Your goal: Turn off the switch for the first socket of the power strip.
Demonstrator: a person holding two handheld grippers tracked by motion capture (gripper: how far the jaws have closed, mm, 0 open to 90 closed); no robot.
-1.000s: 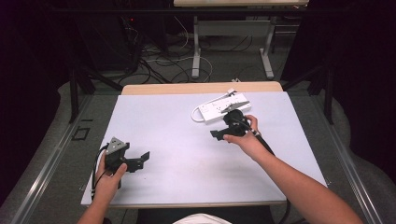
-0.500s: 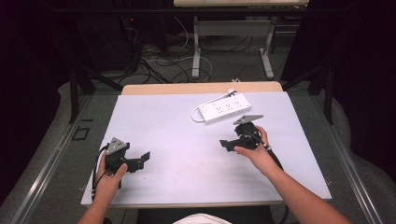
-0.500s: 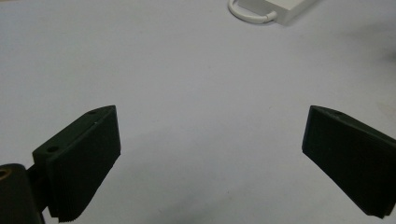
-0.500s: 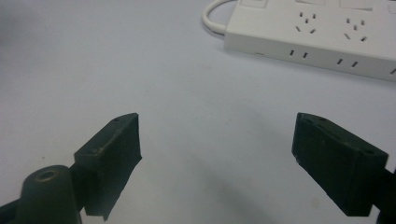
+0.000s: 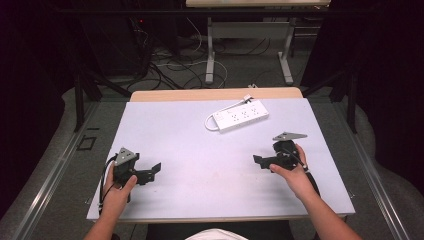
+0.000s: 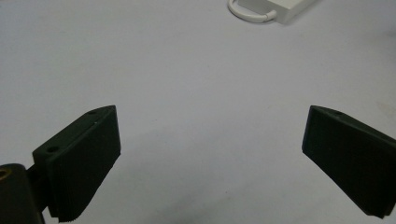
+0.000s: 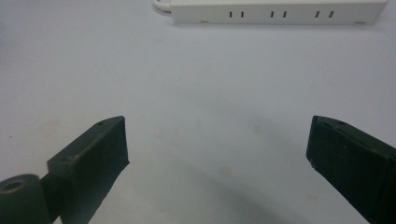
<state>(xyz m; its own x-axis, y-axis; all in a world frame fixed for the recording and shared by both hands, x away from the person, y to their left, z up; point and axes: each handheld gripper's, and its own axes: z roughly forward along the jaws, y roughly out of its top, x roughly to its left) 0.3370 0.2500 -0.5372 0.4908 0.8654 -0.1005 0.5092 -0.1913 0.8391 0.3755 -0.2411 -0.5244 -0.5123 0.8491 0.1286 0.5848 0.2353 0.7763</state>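
Nearer the table's front edge now, the right hand-held gripper [image 5: 261, 161] has left the power strip [image 5: 240, 115], jaws wide.

The high view looks forward and down from above the near edge of the table [image 5: 200, 135], taking in all 4 edges and the floor beyond; the left gripper view sits low and close over the tabletop near the near left corner, facing the far edge, with the power strip [image 6: 280, 7] at its top edge; the right gripper view sits low by the right edge, nearer the power strip; all 3 views share it.
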